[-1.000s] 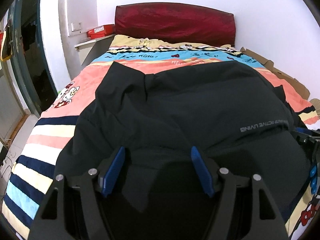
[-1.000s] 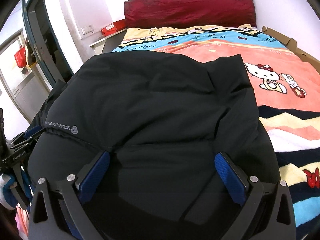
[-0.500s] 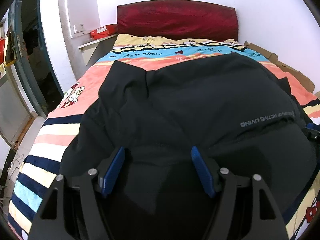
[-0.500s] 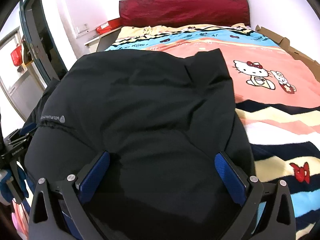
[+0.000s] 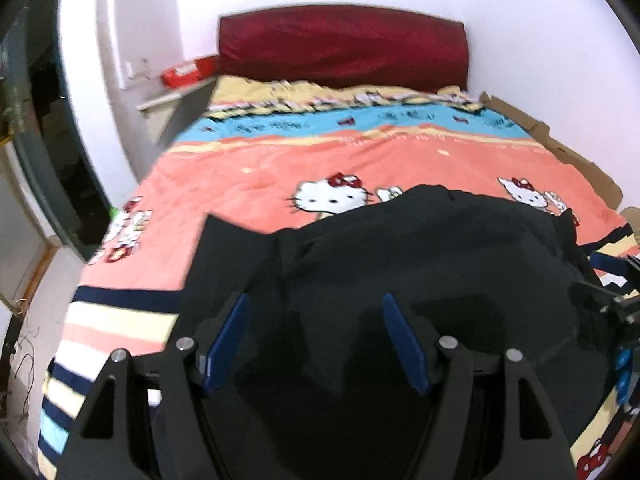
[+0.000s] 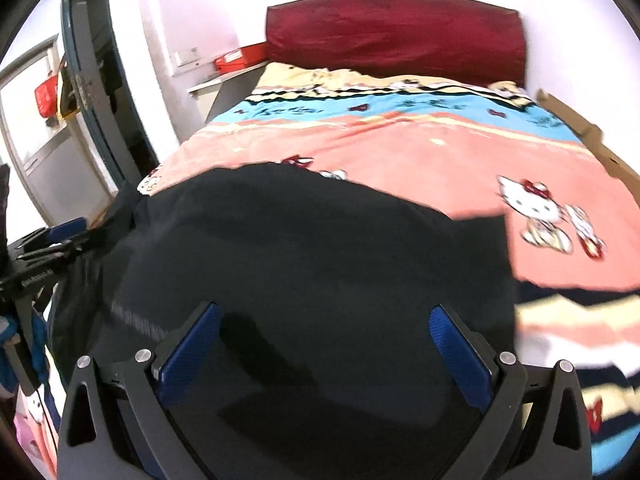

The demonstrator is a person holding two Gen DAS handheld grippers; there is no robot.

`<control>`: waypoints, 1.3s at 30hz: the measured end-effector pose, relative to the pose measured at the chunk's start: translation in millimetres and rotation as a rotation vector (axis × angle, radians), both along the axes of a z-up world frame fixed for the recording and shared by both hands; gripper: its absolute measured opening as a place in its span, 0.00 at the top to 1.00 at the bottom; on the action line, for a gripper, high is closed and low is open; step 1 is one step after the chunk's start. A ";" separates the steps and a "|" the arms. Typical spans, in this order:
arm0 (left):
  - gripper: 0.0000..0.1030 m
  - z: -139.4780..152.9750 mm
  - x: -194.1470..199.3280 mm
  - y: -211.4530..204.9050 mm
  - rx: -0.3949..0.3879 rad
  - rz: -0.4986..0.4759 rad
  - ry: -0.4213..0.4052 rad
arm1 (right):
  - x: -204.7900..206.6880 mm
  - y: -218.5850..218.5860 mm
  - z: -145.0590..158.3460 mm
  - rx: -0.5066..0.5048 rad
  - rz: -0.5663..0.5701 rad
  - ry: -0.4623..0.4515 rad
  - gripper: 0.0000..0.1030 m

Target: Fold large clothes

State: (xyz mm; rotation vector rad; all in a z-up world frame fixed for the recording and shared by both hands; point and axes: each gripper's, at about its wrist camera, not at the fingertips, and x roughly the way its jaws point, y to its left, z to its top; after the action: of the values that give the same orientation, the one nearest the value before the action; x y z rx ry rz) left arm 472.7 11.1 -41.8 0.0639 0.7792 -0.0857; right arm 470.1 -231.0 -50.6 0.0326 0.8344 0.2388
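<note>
Though blurred by motion, shows a large black soft-fabric garment (image 5: pixel 420 280) heaped on the near half of a bed with a striped cartoon-cat blanket (image 5: pixel 400 160), filling 6 o'clock in both views. Left claw (image 5: pixel 316 340) spread wide over the cloth, pinching nothing visible; right claw (image 6: pixel 326 352) likewise spread, blue pads (image 6: pixel 460 360) apart. Probably light, limp and somewhat slick, prone to sagging and sliding. Best taken at opposite hem corners or seams, toward 9 and 3 o'clock, pinching a single layer.

Beyond the black garment (image 5: pixel 420 264) the blanket (image 5: pixel 360 160) lies open up to the headboard (image 5: pixel 344 52).
</note>
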 end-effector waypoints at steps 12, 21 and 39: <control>0.34 -39.2 35.0 29.2 -0.074 0.029 0.150 | 48.0 -10.1 -34.1 0.049 0.027 0.118 0.01; 0.34 3.4 -27.8 110.9 -0.149 0.134 0.070 | -14.6 -89.5 -2.9 0.015 -0.085 0.065 0.01; 0.00 -120.6 -24.6 166.0 -0.521 0.125 0.368 | -13.6 -154.3 -116.6 0.353 -0.103 0.445 0.01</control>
State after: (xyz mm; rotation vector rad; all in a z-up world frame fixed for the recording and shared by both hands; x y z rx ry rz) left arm 448.1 177.2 -162.4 -0.5071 1.1042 -0.1832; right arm 456.6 -385.2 -167.2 0.4720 1.2203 0.2840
